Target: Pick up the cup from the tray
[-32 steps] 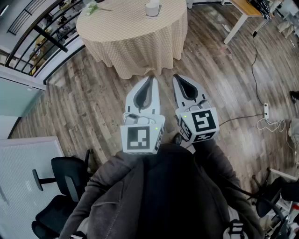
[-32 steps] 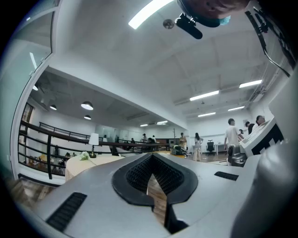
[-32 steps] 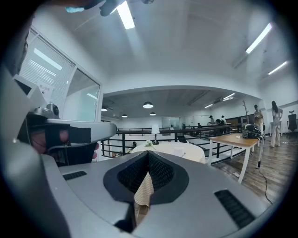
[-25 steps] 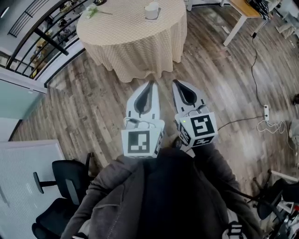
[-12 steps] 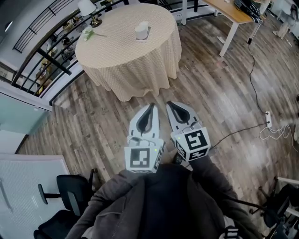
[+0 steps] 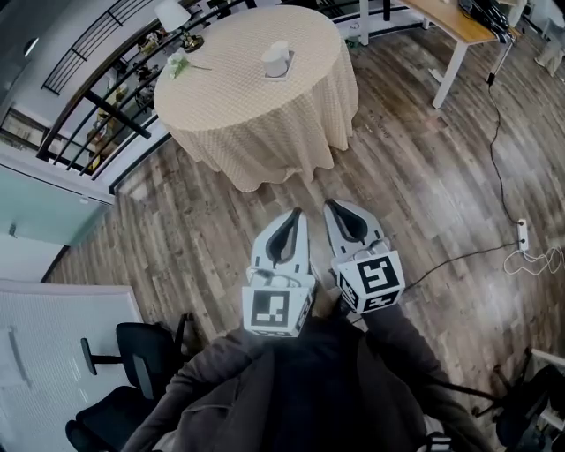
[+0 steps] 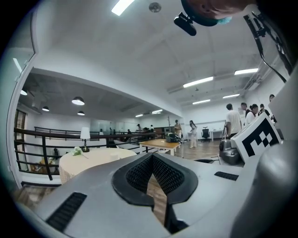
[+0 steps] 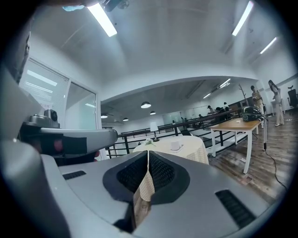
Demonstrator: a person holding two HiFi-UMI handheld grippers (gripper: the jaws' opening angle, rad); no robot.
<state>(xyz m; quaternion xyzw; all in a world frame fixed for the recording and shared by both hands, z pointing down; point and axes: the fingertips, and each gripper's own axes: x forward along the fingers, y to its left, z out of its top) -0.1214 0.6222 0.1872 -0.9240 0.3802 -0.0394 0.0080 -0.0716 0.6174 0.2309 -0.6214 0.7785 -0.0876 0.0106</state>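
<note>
The cup (image 6: 276,58) is white and stands upright on a small tray (image 6: 286,74), near the centre of a round surface (image 6: 229,115) covered with a cream checked cloth that hangs to the floor. A flower (image 6: 179,64) lies on the same surface toward its far left edge. A lamp (image 6: 173,15) with a white shade stands just beyond the flower.

The surface stands on a wood-plank floor (image 6: 424,177). A black railing (image 6: 88,101) runs past its left side. A light wooden desk (image 6: 450,19) stands at the upper right of the head view.

Both claws are well apart from the surface. They are held side by side over the floor, close in front of the person's dark jacket (image 6: 309,388).

- Left claw (image 6: 295,213): jaws together, tips meeting, nothing between them.
- Right claw (image 6: 329,204): jaws together, tips meeting, nothing between them.

Both claws point toward the surface. In the right gripper view the cup shows beyond the closed tips, slightly to their right.

A black office chair (image 6: 124,362) stands at the lower left, and a cable with a power strip (image 6: 523,234) lies on the floor at the right.
</note>
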